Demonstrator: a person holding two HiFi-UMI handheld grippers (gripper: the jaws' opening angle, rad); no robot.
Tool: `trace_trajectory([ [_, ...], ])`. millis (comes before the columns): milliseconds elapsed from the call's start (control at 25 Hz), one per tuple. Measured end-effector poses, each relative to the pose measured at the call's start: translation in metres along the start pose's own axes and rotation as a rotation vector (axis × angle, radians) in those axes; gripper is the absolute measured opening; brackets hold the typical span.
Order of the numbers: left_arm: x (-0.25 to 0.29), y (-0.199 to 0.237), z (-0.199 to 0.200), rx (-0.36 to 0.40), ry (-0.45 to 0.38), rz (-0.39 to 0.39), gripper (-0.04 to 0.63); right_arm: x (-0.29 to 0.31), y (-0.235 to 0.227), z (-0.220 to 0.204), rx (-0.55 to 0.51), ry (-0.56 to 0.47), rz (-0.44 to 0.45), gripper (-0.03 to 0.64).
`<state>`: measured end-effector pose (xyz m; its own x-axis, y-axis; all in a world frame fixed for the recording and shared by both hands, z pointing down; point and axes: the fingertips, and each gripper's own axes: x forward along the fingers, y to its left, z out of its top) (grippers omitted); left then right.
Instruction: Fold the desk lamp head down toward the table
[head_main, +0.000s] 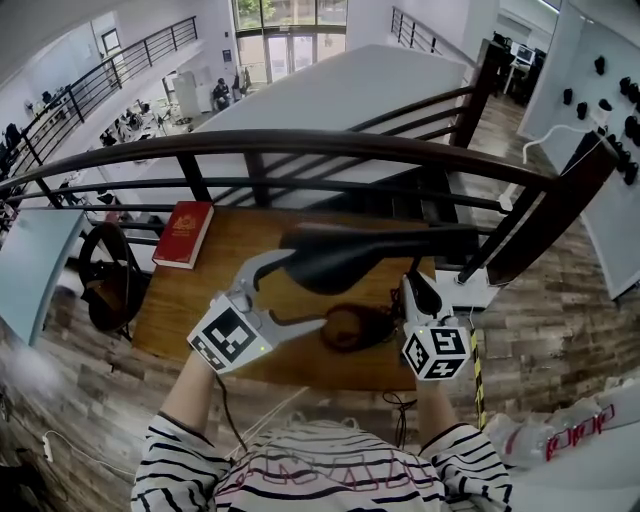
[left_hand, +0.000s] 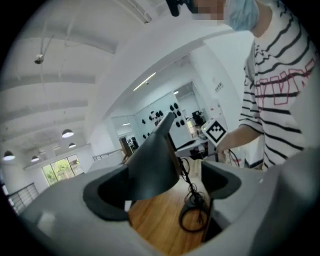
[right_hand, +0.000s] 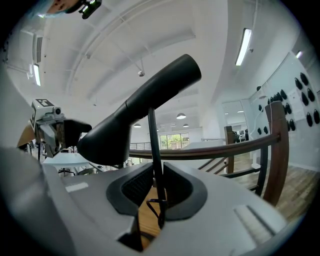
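From the head view, the desk lamp stands on a wooden table (head_main: 225, 265) pushed up against a dark railing (head_main: 300, 145). Its black lamp head (head_main: 370, 250) lies roughly level over the tabletop. The left gripper (head_main: 306, 288) has its jaws spread wide around the broad left end of the lamp head, one above and one below. The right gripper (head_main: 412, 288) sits at the lamp's right side, near the table's front edge. A coiled black cable (head_main: 352, 328) lies on the wood between the two grippers, and a red book (head_main: 184, 234) rests at the table's far left corner.

In the left gripper view, the left gripper (left_hand: 165, 191) is released, jaws well apart. The cone-shaped lamp head (left_hand: 152, 165) hangs between them, closer to the left-hand pad; whether it touches cannot be told. Below it are the table (left_hand: 155, 225) and the cable (left_hand: 192, 217). Beyond these shows the right gripper's marker cube (left_hand: 216, 131), and beside it a person's striped sleeve (left_hand: 280, 85).

In the right gripper view, the right gripper (right_hand: 156, 192) is clenched on the lamp's thin black stem (right_hand: 154, 145), which rises upright from between the pads. The lamp head (right_hand: 140, 112) slants across above it, its wide mouth lower left. The left gripper (right_hand: 50, 122) is at that mouth. The railing (right_hand: 220, 147) runs behind.
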<state>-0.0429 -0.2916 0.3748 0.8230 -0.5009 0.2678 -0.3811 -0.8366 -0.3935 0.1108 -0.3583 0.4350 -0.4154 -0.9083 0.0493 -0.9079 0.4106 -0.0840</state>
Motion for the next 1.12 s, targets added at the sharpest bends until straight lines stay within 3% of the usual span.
trace_trajectory([
  [320,0.03,-0.026,-0.018,-0.182,-0.08,-0.031,0.456,-0.001,-0.001,0.001,0.026,-0.003,0.005,0.055],
  [680,0.047,-0.039,-0.029,-0.319,-0.161,-0.028,0.456,-0.001,0.0,0.001,0.068,-0.01,0.02,0.055],
  [1120,0.068,-0.053,-0.035,-0.41,-0.204,-0.05,0.457,-0.003,-0.002,0.002,0.094,-0.01,0.041,0.058],
])
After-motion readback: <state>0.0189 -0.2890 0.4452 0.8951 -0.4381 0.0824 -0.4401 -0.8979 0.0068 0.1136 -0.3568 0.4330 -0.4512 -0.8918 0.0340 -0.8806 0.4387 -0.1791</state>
